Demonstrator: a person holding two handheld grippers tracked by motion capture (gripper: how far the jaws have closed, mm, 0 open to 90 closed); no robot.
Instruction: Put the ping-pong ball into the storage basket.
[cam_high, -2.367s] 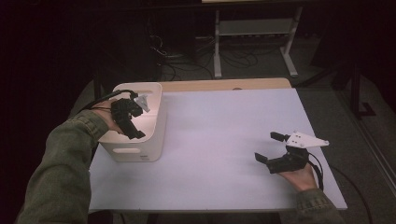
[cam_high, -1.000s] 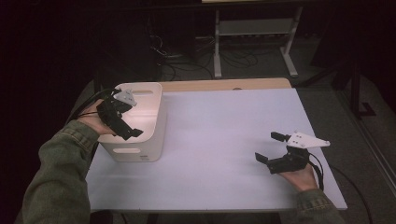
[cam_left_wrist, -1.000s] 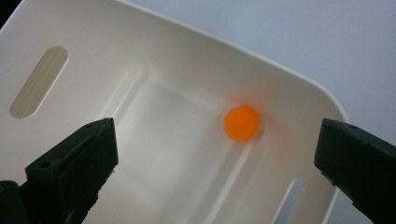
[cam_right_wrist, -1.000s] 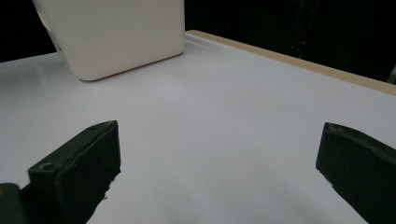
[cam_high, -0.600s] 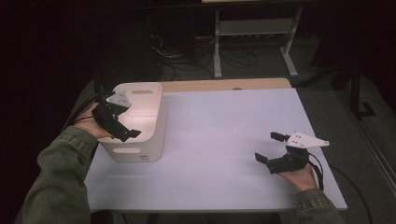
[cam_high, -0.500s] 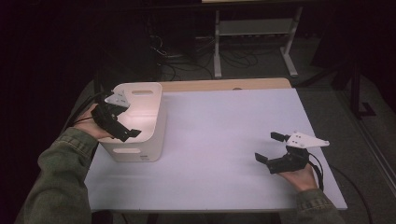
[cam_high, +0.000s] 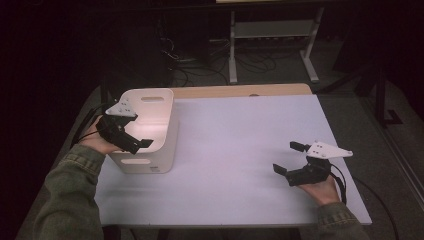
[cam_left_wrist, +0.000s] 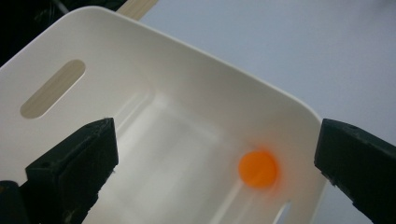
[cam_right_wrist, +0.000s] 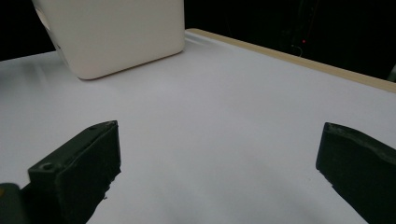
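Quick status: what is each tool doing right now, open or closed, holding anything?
Left tool: open, holding nothing, over the white bin with an orange ball inside.
Right tool: open, holding nothing, above the table.

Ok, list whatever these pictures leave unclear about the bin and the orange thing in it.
- Orange thing: left gripper view, blurred; ball or disc, can't tell.
- Bin floor: high view, left gripper and the near wall hide it.
- Bin: right gripper view, top edge cuts it off.
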